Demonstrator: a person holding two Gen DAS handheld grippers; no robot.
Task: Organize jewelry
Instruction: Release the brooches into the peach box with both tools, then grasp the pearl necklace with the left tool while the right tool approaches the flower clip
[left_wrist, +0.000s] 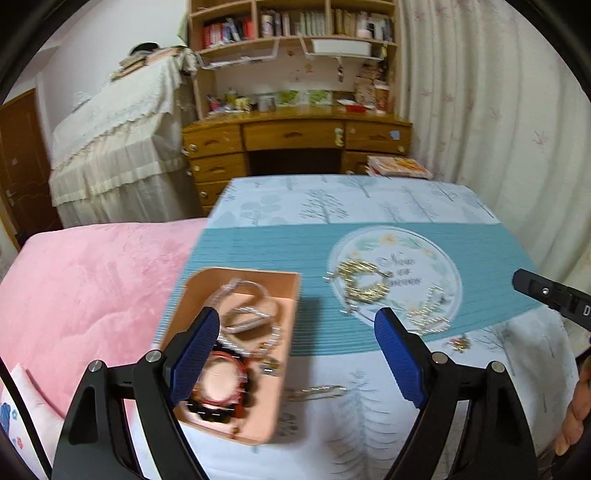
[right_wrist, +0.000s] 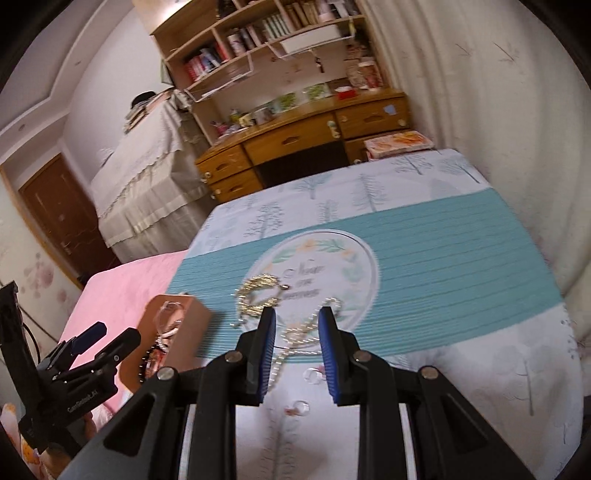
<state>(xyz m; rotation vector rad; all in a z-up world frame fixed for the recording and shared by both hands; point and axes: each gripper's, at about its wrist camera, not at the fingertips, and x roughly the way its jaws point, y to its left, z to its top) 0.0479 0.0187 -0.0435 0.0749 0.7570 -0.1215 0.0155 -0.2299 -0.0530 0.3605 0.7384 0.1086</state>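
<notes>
The right gripper (right_wrist: 297, 354) hovers with its jaws narrowed yet grasping nothing above a gold chain (right_wrist: 299, 332); the left gripper (left_wrist: 295, 354), released wide, hangs by the pink tray (left_wrist: 236, 354) of bracelets near the bed's (left_wrist: 461, 387) left edge. The step looks like collecting the next loose piece, so the right gripper likely must descend and pinch that thin chain.

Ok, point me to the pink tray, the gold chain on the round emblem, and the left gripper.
pink tray (left_wrist: 291, 295), left wrist view, bare far right wall.
gold chain (right_wrist: 258, 295), right wrist view, coiled loop.
left gripper (left_wrist: 295, 354), left wrist view, midway between fingertips.
</notes>
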